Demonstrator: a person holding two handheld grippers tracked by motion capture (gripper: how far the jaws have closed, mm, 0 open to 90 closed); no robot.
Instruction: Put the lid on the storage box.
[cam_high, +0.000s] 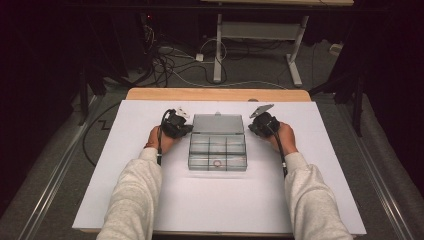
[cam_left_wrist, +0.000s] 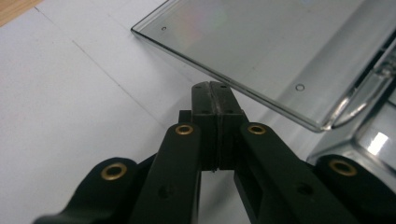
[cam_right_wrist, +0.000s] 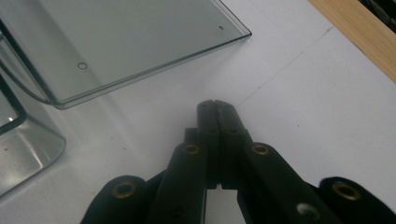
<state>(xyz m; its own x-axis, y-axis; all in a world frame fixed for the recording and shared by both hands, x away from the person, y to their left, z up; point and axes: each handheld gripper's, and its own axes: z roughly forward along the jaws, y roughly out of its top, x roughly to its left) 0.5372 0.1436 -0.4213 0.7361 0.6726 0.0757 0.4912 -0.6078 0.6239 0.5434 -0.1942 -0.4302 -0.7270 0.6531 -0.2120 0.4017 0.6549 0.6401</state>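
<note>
A white-topped table bears an open clear compartment box.

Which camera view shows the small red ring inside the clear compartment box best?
The high view: it looks down into the open clear box and shows the red ring in a front compartment. The left gripper view and right gripper view catch the box's opened lid and a body corner, so they give nothing of the ring.

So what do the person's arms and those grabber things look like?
Both arms wear pale grey sleeves. The left gripper and the right gripper are black, each with a grey three-cornered plate on top and a black cable trailing back along the wrist. Up close, their black fingers have brass-coloured rings at the joints.
</note>
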